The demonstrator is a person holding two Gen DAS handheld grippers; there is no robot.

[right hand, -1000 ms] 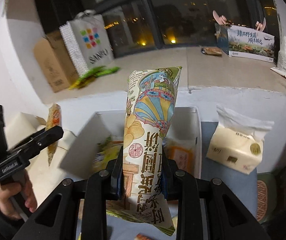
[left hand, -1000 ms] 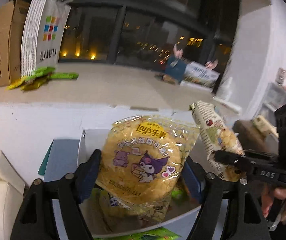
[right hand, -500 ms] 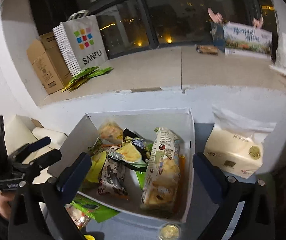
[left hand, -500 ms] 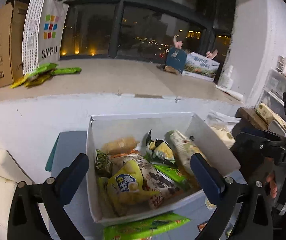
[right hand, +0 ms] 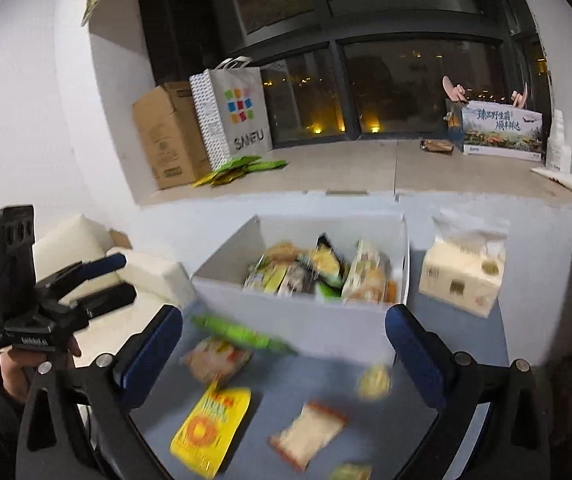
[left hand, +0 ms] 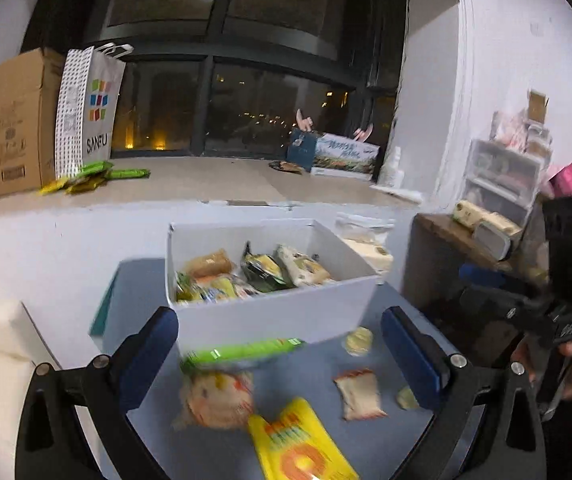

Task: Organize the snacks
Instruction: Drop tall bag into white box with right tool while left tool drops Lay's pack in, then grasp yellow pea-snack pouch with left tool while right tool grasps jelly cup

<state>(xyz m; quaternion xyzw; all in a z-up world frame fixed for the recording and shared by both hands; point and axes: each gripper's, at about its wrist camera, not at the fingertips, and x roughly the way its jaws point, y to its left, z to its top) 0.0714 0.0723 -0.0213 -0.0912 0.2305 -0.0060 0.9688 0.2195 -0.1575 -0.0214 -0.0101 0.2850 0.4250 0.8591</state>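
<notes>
A white box (left hand: 273, 314) (right hand: 298, 322) holds several snack bags on the blue table. In front of it lie loose snacks: a green packet (left hand: 241, 353) (right hand: 245, 334), an orange bag (left hand: 215, 398) (right hand: 217, 358), a yellow packet (left hand: 302, 444) (right hand: 209, 424), a small white-and-red packet (left hand: 360, 396) (right hand: 306, 436) and a round gold piece (left hand: 358, 341) (right hand: 374, 386). My left gripper (left hand: 279, 360) (right hand: 123, 276) is open and holds nothing; it hangs over the loose snacks. My right gripper (right hand: 281, 356) (left hand: 474, 286) is open too, back from the box.
A tissue pack (right hand: 462, 276) stands right of the box. On the window ledge are a cardboard box (left hand: 17, 120), a SANFU bag (left hand: 89, 112) and green packets (left hand: 93, 174). A cream cushion (right hand: 85, 248) lies left, a brown side table (left hand: 446, 248) and drawers (left hand: 502, 176) right.
A second ago each gripper held a snack bag over the box. Both let go, the bags now lie in the box, and both grippers have drawn back over the loose snacks.
</notes>
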